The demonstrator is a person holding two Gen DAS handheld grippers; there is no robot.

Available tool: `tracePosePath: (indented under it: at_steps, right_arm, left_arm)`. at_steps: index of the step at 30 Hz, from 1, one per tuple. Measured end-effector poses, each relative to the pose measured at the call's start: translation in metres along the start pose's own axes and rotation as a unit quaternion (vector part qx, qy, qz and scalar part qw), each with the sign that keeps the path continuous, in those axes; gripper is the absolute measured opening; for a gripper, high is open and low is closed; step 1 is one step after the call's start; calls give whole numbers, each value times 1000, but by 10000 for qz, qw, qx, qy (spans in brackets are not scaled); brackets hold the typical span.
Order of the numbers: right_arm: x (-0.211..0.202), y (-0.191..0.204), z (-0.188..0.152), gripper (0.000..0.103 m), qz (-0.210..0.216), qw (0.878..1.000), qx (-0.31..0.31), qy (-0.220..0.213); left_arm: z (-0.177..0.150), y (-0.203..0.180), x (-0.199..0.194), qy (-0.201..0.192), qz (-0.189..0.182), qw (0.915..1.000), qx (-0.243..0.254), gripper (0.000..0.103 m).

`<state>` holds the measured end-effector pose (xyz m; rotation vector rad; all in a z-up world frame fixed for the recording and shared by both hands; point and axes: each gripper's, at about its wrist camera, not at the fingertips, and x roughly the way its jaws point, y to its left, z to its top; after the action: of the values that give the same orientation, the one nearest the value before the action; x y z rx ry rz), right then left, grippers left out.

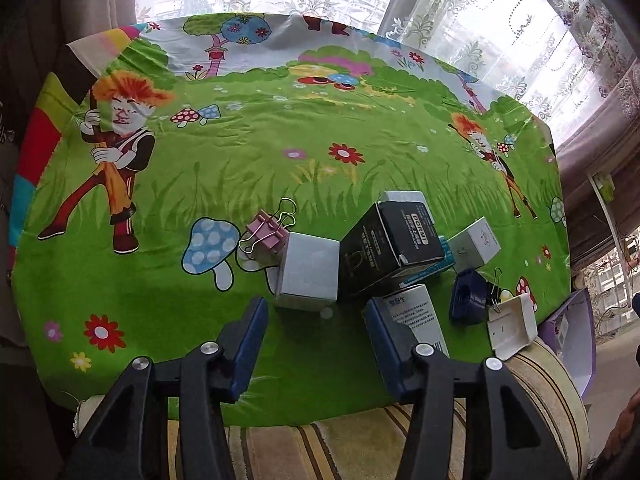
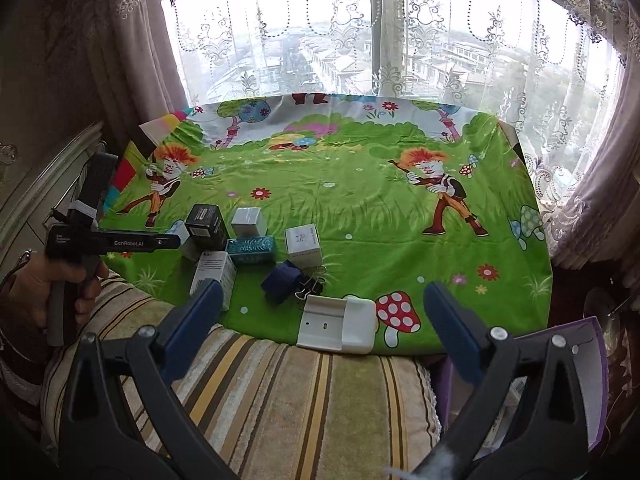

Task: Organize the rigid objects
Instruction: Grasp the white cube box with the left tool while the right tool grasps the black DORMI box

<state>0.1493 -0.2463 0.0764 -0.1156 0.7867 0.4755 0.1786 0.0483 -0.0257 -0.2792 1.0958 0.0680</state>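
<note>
Lace-curtained window behind green cartoon cloth | boxes clustered lower centre-right of left view: grey box, black box | left gripper open, empty, just short of grey box; square up before closing | right gripper open, empty | right view alone shows white case at cloth edge and teal box unobstructed.

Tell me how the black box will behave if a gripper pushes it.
The black box leans tilted on the boxes around it, so it would probably tip or slide off. It looks like thin cardboard, likely light. The teal box beside it may shift too.
</note>
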Motion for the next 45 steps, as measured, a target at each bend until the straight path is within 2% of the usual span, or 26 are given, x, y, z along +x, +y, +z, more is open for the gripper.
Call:
tracePosePath:
  at_steps: [2,13,14,15,21,25,29,35,39,45]
  right_arm:
    - [8,9,6,101,105,9999,-41,88]
    - [54,51,26,101,380,9976,-305,493]
    - [59,54,28,101,391,9973,-328,524]
    - [63,58,29,101,402,9970,-351,561]
    - [93,80,38,101,468,9948,-513,747]
    - [112,93,43,101,524,9935,-586,828]
    - [132,107,46,101,527,9919,-696,923]
    - [158,126,47,98,508,9907,-763,1003]
    - [177,137,46,93,431,9896,-811,1110]
    - [196,151,43,82,278,9865,-1100,1179]
  left_arm:
    - [1,-1,8,66,122,9998,113,52]
    - [13,-5,24,117,241,9985,484,52]
    - [14,-5,26,124,222,9984,502,47]
    - [15,-4,29,158,178,9984,504,37]
    - [14,-1,28,93,98,9987,488,35]
    - [8,9,19,-2,-6,9998,186,35]
    - [-3,32,5,-192,-248,9986,-423,35]
    - [-23,65,-25,-810,-325,9870,-1352,35]
    - [-35,68,-34,-993,-389,9824,-1535,35]
    - [-41,70,-33,-1046,-430,9817,-1534,35]
